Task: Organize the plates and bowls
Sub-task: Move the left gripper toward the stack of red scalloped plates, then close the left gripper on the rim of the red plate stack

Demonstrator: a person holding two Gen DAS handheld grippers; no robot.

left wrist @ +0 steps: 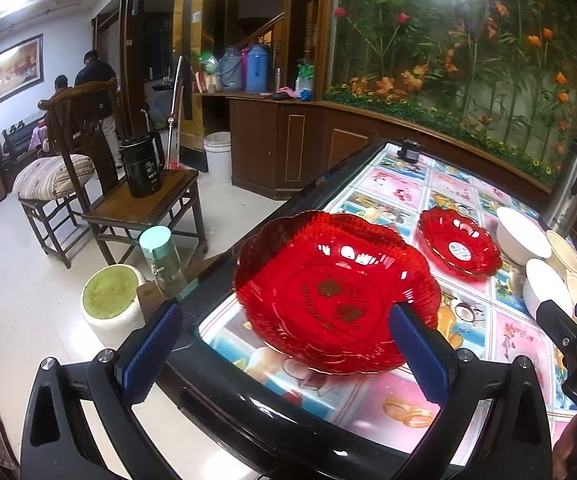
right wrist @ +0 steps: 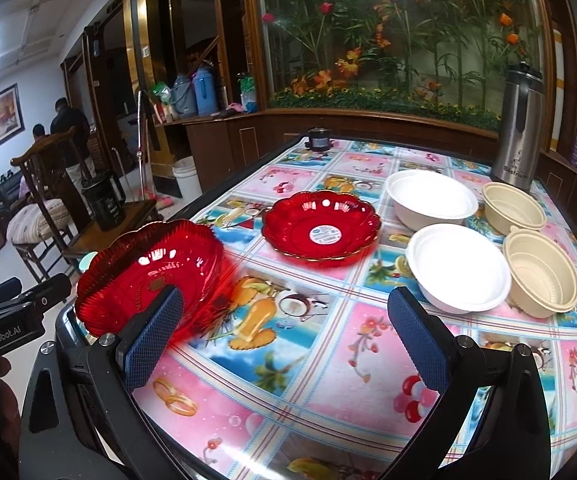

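A large red scalloped plate (left wrist: 336, 292) sits at the near left corner of the patterned table (left wrist: 368, 400). My left gripper (left wrist: 284, 312) is open wide, one finger on each side of the plate. In the right wrist view this plate (right wrist: 148, 276) looks tilted and its right edge is blurred. A smaller red plate (right wrist: 320, 228) lies mid-table. Right of it are two white bowls (right wrist: 430, 198) (right wrist: 458, 266) and two beige bowls (right wrist: 514, 208) (right wrist: 542, 272). My right gripper (right wrist: 286, 294) is open and holds nothing, low over the table's front.
A steel thermos (right wrist: 520, 124) stands at the far right corner and a small black object (right wrist: 318, 138) at the far edge. Left of the table are wooden chairs, a black kettle (left wrist: 142, 164), a green-capped bottle (left wrist: 160, 252) and a round stool (left wrist: 110, 296). Two people are far left.
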